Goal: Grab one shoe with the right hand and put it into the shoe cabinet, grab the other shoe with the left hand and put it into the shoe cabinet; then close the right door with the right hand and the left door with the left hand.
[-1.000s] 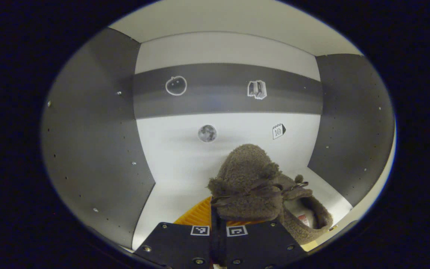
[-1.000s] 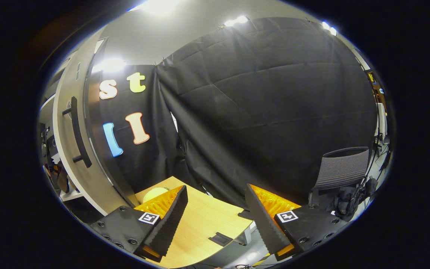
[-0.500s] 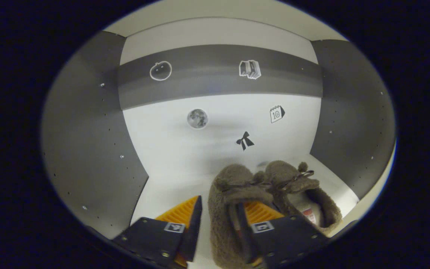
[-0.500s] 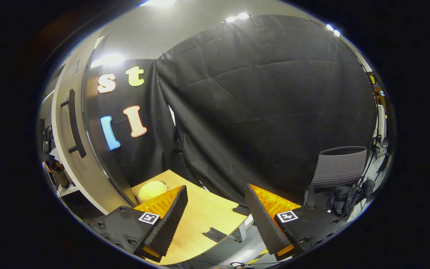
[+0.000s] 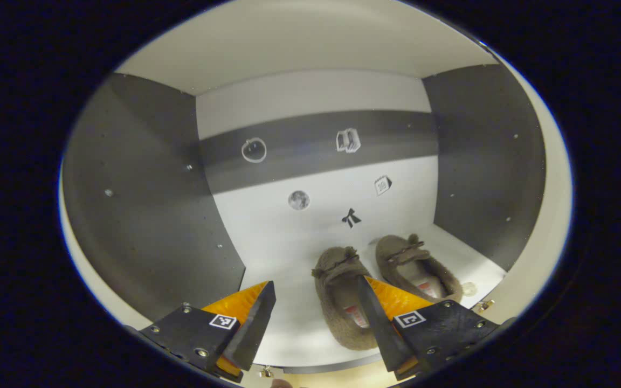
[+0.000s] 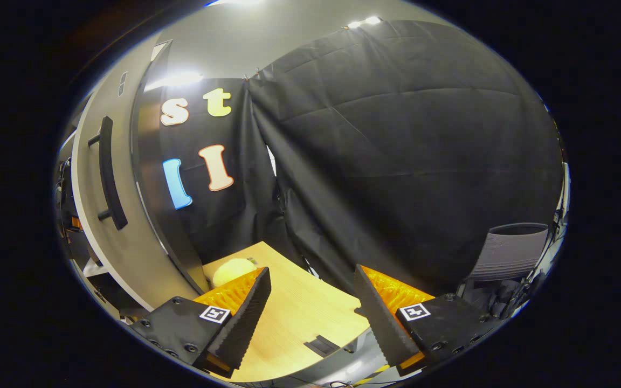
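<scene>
Two fuzzy brown shoes stand side by side on the white floor of the shoe cabinet [image 5: 267, 253], toes toward the back wall. The left shoe [image 5: 340, 293] lies just beyond my left gripper [image 5: 316, 318], which is open and drawn back to the cabinet's front edge, holding nothing. Its right finger overlaps that shoe's heel in the image. The right shoe [image 5: 415, 264] sits near the grey right wall. In the right gripper view my right gripper [image 6: 313, 312] is open and empty above a wooden table [image 6: 289, 318], beside the open right cabinet door [image 6: 122, 215] with its dark bar handle [image 6: 108, 172].
Grey side walls [image 5: 149, 210] bound the cabinet, and small stickers dot its back panel. On the table by the door lies a pale yellow round object [image 6: 232, 269]. A grey chair [image 6: 510, 250] stands at the far right before the black cloth wall.
My left gripper let go of the left shoe, opened wide and pulled back out of the cabinet; the shoe now rests beside the other. The right gripper shifted only slightly.
</scene>
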{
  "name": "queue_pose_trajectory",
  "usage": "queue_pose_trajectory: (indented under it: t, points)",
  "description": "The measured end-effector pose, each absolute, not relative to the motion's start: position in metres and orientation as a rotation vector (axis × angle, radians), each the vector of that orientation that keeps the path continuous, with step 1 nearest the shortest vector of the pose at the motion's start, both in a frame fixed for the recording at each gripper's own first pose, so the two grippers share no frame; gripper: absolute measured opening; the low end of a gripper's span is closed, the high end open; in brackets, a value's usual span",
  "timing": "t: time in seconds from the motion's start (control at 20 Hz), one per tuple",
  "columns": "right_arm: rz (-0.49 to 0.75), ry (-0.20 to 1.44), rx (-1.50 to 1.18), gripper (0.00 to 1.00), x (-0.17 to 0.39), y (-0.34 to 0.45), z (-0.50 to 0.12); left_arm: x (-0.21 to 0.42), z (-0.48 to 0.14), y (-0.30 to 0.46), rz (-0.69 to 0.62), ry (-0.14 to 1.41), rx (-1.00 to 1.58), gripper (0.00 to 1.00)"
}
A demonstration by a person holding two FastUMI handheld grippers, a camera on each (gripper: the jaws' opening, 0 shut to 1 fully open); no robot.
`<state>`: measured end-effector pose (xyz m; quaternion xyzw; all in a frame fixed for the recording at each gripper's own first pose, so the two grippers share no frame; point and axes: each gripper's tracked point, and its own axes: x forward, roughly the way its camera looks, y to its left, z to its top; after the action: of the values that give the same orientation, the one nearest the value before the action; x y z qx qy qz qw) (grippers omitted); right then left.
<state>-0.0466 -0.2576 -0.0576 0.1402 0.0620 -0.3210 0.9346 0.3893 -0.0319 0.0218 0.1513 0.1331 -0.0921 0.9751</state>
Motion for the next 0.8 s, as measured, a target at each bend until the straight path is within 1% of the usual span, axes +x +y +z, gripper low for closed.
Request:
queue_pose_trajectory:
  t: [0.15,0.45,0.6,0.8]
  points:
    - [-0.570,0.102,0.275,0.98,-0.025,-0.254,-0.035,0.344,0.055,-0.040,-0.208,0.180,0.285,0.89]
    - [-0.429,0.051,0.219,0.98,0.010,-0.246,0.011,0.256,0.089,-0.046,-0.228,0.029,0.196,0.95]
    - [-0.369,0.012,0.185,0.98,0.022,-0.244,0.034,0.222,0.091,-0.042,-0.205,-0.027,0.211,0.96]
    - [-0.257,-0.009,0.132,0.98,0.043,-0.231,0.055,0.180,0.065,-0.043,-0.193,-0.018,0.047,0.96]
